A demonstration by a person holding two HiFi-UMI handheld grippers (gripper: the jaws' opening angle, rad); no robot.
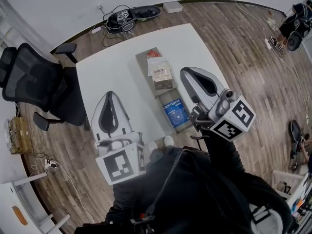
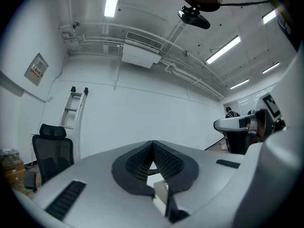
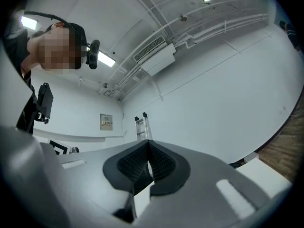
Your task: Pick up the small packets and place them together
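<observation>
I watched the person stand at the near edge of the white table (image 1: 112,67) with a gripper in each hand, both held up off the top. The left gripper (image 1: 110,93) hovered over the near left part of the table. Its jaws were closed tip to tip with nothing between them, and its own view looked out level at a bare wall with a ladder (image 2: 76,106) leaning on it. The right gripper (image 1: 185,73) hung over the right side of the table, its tip showing just right of the tray in the head view. Its jaws were likewise pressed together and empty. No packet was in either grip. They all lay in a long grey tray (image 1: 164,95) that ran down the middle of the table. A red packet (image 1: 153,53) lay at the far end, with pale packets (image 1: 160,72) overlapping just nearer. After a bare stretch of tray, a blue packet (image 1: 175,113) lay at the near end, apart from the others. A black chair (image 1: 34,79) stood off the table's left side, and cables (image 1: 119,19) lay on the wooden floor beyond its far edge.
</observation>
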